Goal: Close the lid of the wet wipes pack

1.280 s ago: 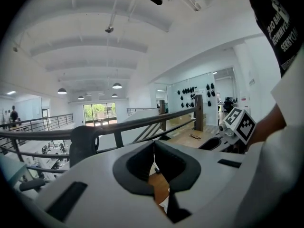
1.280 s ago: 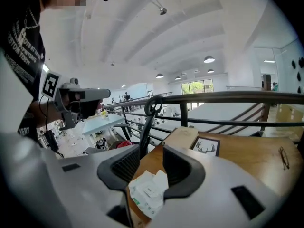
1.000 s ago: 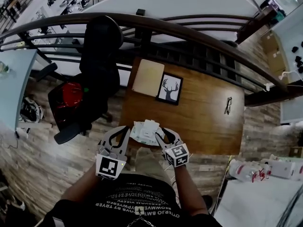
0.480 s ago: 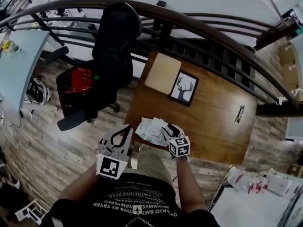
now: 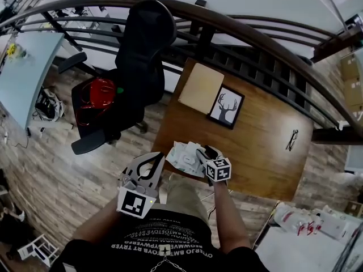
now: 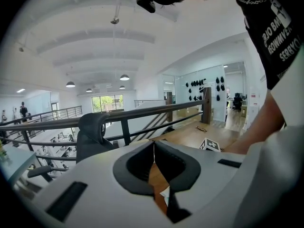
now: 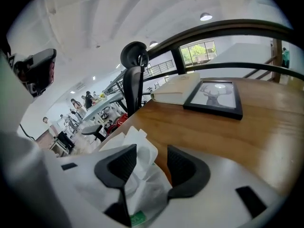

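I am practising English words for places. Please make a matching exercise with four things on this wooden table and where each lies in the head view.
Things:
1. white wet wipes pack
2. black-framed deer picture
3. flat beige book
4. black eyeglasses

Places on the brown wooden table:
a. alone near the right edge
b. at the far left corner
c. at the near edge
d. just right of the book

Pairs: 1-c; 2-d; 3-b; 4-a

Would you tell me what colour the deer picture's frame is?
Black; the rectangular picture frame shows best in the right gripper view.
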{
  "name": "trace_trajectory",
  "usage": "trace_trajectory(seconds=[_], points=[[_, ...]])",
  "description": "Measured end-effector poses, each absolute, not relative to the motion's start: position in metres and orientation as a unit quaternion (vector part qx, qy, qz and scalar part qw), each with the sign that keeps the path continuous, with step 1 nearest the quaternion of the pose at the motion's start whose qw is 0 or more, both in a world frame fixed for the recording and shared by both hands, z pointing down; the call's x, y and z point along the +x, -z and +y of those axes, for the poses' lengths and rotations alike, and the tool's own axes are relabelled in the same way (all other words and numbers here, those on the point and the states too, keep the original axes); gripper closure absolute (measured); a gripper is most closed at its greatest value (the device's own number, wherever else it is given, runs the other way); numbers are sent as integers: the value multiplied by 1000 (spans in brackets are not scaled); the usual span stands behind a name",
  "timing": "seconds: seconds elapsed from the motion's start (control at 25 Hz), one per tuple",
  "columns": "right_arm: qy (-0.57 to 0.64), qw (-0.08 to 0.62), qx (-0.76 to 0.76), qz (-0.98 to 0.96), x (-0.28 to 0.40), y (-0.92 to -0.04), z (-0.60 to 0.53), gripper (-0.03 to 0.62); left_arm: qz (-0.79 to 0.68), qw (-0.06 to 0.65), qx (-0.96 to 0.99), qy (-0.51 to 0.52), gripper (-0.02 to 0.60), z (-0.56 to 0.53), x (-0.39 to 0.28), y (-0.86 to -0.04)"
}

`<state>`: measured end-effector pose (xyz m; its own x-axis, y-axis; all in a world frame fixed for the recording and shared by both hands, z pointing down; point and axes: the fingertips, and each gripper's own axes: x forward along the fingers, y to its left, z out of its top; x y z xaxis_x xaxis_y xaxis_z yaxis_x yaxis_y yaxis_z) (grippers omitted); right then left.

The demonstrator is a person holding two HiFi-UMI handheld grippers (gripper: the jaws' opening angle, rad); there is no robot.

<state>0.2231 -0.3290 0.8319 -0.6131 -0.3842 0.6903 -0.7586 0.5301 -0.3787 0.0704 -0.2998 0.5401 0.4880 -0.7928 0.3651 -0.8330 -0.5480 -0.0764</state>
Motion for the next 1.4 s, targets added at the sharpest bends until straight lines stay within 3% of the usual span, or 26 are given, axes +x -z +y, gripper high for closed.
trace_trajectory(seconds=[0.76,1.4], points=[[-309,280,371,-830,200,-802,-290,408,-434,-15,887,-158,552,-266,54,-496],[-313,280,401,-814,179,-806,-255,412,-429,-18,887,-169,552,-246,13,-497]])
